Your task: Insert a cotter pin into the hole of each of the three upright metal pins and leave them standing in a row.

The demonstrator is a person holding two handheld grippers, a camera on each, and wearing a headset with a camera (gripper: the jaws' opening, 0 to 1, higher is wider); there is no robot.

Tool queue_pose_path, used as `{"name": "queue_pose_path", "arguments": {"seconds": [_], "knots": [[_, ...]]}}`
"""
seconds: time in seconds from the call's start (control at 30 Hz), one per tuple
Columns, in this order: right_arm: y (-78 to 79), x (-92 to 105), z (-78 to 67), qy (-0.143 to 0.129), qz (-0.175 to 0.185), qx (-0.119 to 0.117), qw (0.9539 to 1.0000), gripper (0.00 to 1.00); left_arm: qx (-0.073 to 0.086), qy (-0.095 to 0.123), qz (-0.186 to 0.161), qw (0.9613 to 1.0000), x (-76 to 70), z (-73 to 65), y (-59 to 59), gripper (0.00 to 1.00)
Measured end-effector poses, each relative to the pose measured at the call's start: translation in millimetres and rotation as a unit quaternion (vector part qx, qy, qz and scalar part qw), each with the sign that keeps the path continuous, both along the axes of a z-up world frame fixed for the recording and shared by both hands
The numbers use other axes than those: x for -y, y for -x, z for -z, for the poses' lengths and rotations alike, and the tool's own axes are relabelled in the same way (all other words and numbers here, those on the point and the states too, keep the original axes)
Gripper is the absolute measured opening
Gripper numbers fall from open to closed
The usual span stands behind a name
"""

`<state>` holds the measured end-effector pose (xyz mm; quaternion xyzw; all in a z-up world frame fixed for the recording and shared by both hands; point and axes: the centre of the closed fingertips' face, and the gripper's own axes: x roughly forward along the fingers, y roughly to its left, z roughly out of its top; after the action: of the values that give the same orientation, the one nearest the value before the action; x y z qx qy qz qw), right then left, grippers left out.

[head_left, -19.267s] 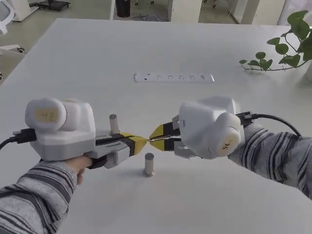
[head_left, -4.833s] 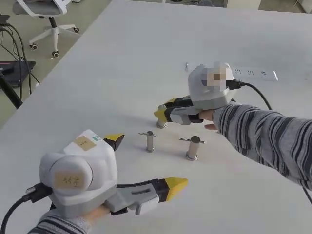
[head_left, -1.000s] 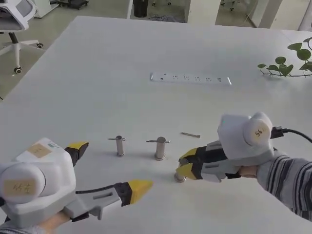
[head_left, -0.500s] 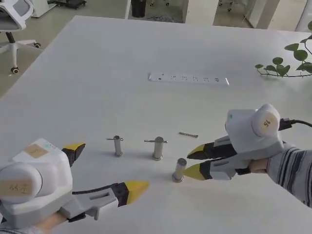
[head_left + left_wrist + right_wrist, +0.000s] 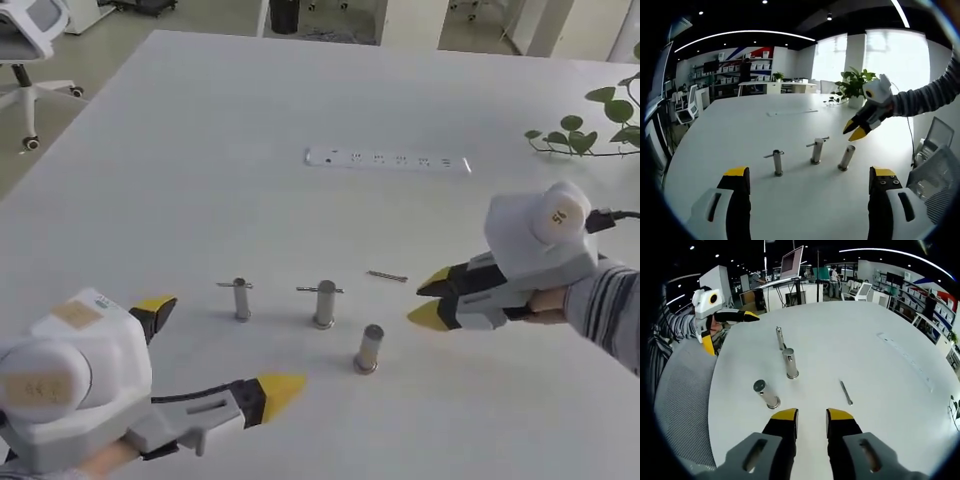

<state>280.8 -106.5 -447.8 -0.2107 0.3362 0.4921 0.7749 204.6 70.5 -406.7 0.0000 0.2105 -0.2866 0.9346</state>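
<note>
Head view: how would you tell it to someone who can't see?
Three metal pins stand on a white table: the left pin and middle pin hold cotter pins, the right pin none. A loose cotter pin lies near the open right gripper; the left gripper is open too.

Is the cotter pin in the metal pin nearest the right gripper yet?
Out. That metal pin stands bare; a loose cotter pin lies nearby.
</note>
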Motion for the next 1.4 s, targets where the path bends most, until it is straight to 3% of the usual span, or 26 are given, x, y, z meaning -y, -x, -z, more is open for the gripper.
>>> {"name": "queue_pose_path", "arguments": {"seconds": [0.13,0.27,0.33,0.47,0.53,0.9,1.4], "knots": [[-14.4,1.7,4.5,0.019,0.005,0.009,0.9998,0.16,0.000,-0.003,0.001,1.0000,0.9,1.5,0.1,0.99],[-25.9,0.1,11.1,0.032,0.009,0.007,0.9994,0.14,-0.003,-0.004,-0.001,1.0000,0.2,4.4,-1.0,0.99],[-38.7,3.3,16.6,0.043,0.008,0.007,0.9990,0.13,-0.004,-0.007,-0.001,1.0000,-0.8,6.4,-1.3,0.99],[-44.9,-1.0,22.6,0.063,0.001,0.006,0.9980,0.13,-0.006,-0.007,-0.004,1.0000,-2.7,8.5,-0.6,0.98],[-57.1,2.3,26.6,0.072,0.001,0.005,0.9974,0.13,-0.007,-0.006,-0.006,0.9999,-3.8,9.3,-0.7,0.98],[-61.3,-3.3,42.5,0.114,-0.005,-0.007,0.9935,0.09,-0.010,-0.002,-0.010,0.9999,-6.5,12.4,-1.8,0.97],[-60.8,-9.0,45.2,0.129,-0.024,-0.024,0.9910,0.00,-0.014,-0.002,-0.009,0.9999,-7.9,15.1,1.3,0.94]]}}
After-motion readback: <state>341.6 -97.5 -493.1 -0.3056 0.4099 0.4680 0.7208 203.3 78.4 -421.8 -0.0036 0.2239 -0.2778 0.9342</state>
